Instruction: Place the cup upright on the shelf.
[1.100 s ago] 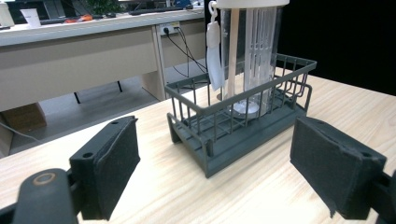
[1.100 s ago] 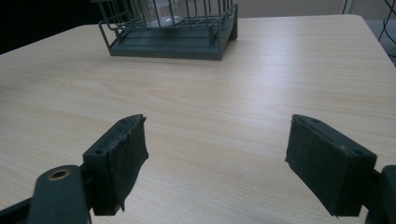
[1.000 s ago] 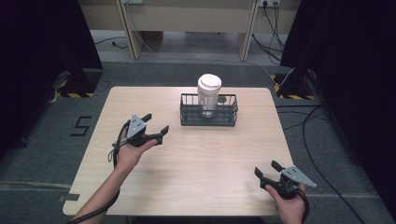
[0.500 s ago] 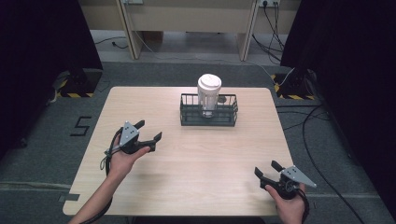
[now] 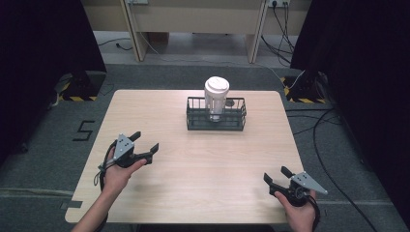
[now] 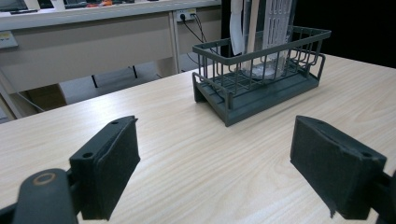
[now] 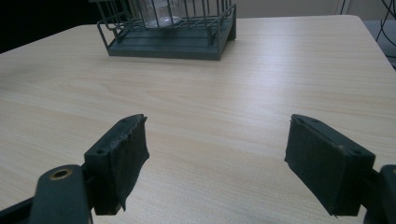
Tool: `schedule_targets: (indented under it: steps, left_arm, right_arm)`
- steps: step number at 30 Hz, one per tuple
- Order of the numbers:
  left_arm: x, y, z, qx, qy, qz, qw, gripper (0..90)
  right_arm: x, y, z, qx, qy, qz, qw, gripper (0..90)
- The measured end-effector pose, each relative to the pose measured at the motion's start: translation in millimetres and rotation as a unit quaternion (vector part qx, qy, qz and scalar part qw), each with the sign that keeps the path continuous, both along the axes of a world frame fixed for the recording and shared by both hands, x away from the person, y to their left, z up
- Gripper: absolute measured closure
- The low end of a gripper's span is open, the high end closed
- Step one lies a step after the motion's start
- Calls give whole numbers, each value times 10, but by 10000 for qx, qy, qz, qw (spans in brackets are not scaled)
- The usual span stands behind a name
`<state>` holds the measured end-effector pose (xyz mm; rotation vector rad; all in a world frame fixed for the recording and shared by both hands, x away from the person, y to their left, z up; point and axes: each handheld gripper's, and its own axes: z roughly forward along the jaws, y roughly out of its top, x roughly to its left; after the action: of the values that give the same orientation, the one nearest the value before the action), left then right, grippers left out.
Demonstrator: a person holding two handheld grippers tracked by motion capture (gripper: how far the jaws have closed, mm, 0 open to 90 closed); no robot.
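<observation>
A dark grey wire basket with a solid base [image 5: 216,116] sits toward the far middle of the pale wood-grain counter [image 5: 203,179], and inside it stands a tall clear plastic cup with a white lid [image 5: 216,96], upright and rising well above the basket's rim. In the left gripper view the basket [image 6: 261,74] appears ahead and to the right, with the lower part of the clear cup [image 6: 264,37] showing through its wires; in the right gripper view the basket [image 7: 173,32] lies ahead and to the left, the cup's clear bottom [image 7: 156,11] resting on its floor. The left gripper [image 5: 144,146] is held in the person's left hand [image 5: 118,169] over the near left part of the counter, its two black jaws spread wide with nothing between them, pointing toward the right and slightly away from the person. The right gripper [image 5: 276,176] is held in the right hand [image 5: 300,212] at the near right corner, its jaws likewise spread apart and empty, a grey three-cornered plate on top. Both grippers are well apart from the basket and from each other. Beyond the counter lie a grey floor with cables [image 5: 324,121] and a light wooden bench [image 5: 193,19].
</observation>
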<state>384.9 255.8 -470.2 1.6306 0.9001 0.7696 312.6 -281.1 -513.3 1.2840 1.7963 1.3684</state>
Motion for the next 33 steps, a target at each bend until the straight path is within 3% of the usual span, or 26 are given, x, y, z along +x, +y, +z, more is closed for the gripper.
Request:
schedule_targets:
  steps: [33]
  left_arm:
    - [-376, 498, -245, -217, 194, 472, 9985, 147]
  right_arm:
    - [-5, 8, 2, -47, 7, 2, 10000, 216]
